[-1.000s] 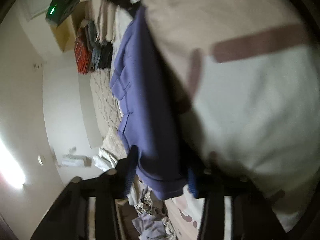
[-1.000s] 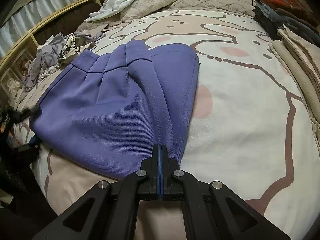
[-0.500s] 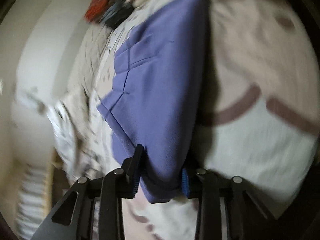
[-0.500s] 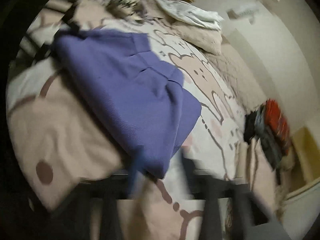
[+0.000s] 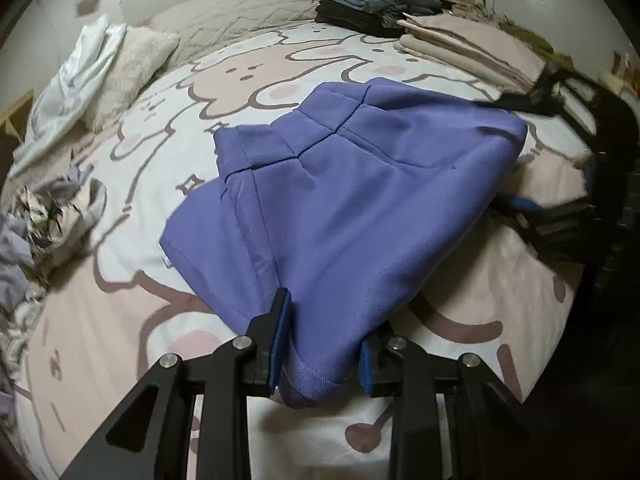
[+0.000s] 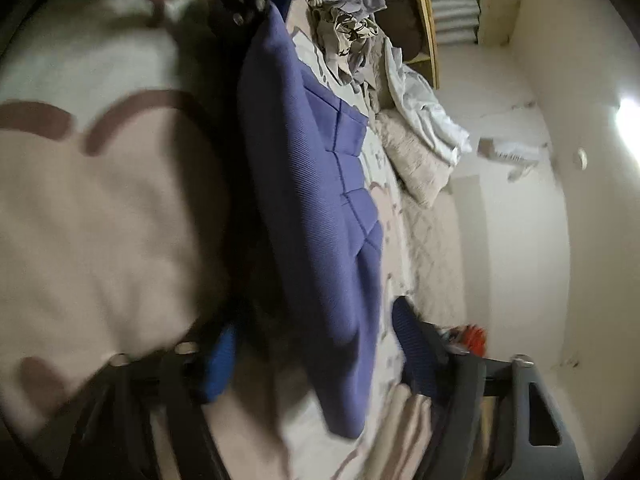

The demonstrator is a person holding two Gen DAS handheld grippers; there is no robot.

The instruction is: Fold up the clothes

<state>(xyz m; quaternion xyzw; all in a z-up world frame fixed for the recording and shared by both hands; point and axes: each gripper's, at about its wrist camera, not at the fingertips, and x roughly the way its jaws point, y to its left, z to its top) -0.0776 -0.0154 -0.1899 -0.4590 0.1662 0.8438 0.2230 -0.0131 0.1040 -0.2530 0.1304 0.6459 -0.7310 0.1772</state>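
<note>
A folded purple garment (image 5: pixel 360 200) lies on the cartoon-print bedspread (image 5: pixel 200 120). My left gripper (image 5: pixel 322 344) is open, its blue-padded fingers on either side of the garment's near hem. My right gripper (image 6: pixel 316 352) is open too, rolled on its side, with the garment's (image 6: pixel 316 184) other end hanging between its fingers; it also shows blurred at the right in the left wrist view (image 5: pixel 560 200). Whether either set of pads touches the cloth I cannot tell.
Stacks of folded clothes (image 5: pixel 376 4) and beige folded pieces (image 5: pixel 472 48) stand at the far right of the bed. A fluffy pillow (image 5: pixel 132 64) with a white garment (image 5: pixel 76 84) lies far left. A heap of unfolded clothes (image 5: pixel 36 224) sits at the left edge.
My right gripper has opened and let go of the purple garment, and it has rolled onto its side. My left gripper has swung level and stays open around the hem.
</note>
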